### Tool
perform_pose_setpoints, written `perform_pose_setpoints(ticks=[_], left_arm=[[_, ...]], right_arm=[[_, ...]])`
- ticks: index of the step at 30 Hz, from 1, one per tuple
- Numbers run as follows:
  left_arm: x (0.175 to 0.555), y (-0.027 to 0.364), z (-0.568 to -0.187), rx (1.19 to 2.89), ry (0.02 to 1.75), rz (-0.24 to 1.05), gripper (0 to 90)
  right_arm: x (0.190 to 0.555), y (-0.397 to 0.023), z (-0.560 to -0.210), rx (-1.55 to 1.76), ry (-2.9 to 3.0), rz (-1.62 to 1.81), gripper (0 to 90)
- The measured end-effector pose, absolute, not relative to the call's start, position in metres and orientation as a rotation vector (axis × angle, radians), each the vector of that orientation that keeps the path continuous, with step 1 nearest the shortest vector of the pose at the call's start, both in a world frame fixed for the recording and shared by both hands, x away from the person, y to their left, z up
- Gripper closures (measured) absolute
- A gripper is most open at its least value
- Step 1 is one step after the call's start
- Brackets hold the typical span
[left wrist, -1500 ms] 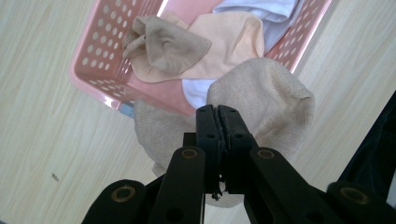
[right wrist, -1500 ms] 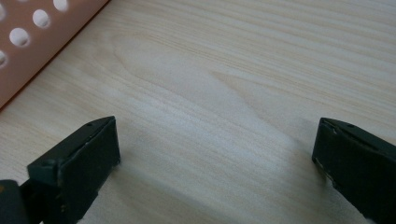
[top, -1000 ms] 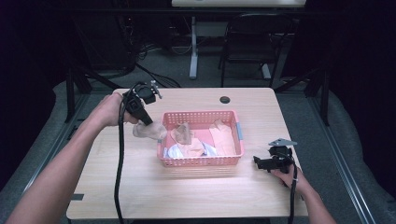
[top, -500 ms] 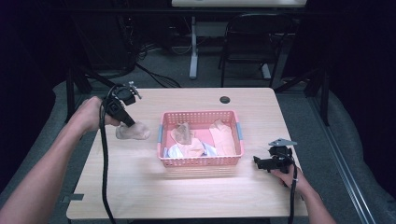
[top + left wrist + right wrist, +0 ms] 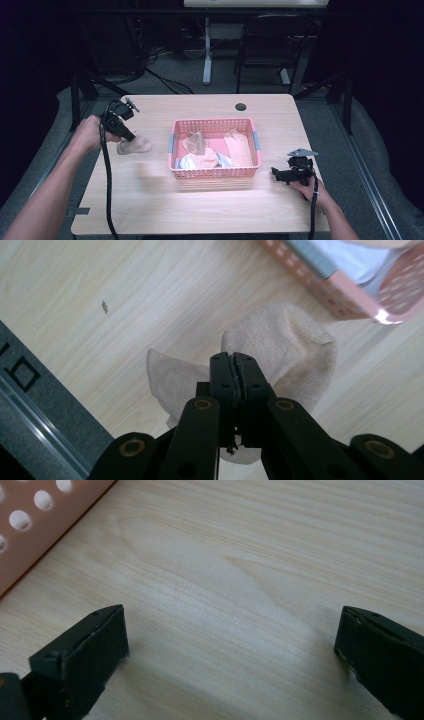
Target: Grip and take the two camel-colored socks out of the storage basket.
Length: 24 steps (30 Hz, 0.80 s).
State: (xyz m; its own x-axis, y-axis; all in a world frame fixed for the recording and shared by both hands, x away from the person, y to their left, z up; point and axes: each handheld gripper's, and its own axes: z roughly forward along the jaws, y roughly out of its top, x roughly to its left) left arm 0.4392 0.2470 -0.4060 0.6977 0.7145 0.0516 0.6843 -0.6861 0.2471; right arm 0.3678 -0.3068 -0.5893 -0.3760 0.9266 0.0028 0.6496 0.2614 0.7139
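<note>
Pinching a beige sock (image 5: 285, 347) between the closed jaws of my left gripper (image 5: 131, 138), I have it just above the wooden table (image 5: 210, 210), left of the pink basket (image 5: 212, 173) and apart from its wall. In the left gripper view the sock's cloth bulges out on both sides of the clamped jaw tips, one lobe toward the basket's corner and a flatter flap toward the table's edge. From the high view the sock (image 5: 135, 145) hangs at the jaw tips as a small rounded bundle, with my left hand (image 5: 91, 133) farther left of the basket. Inside the basket lie more pieces of pale cloth, a beige one along its right side and light bluish ones toward its near wall. My right gripper (image 5: 276, 173) rests low on the table just right of the basket's near right corner, jaws spread wide with only bare wood between them. A small black round cap (image 5: 241, 106) sits on the table beyond the basket's far wall.
</note>
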Motion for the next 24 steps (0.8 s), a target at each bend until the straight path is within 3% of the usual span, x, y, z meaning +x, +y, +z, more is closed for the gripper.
perform_pose_setpoints(ticks=[8,24], left_arm=[[0.443,0.266,-0.453,2.679,1.240,0.211,87.7],[0.447,0.278,-0.511,2.607,1.372,0.184,87.6]], right_arm=[[0.368,-0.307,-0.589,1.430,2.119,0.892,0.1],[0.368,-0.307,-0.589,1.431,2.119,0.891,0.1]])
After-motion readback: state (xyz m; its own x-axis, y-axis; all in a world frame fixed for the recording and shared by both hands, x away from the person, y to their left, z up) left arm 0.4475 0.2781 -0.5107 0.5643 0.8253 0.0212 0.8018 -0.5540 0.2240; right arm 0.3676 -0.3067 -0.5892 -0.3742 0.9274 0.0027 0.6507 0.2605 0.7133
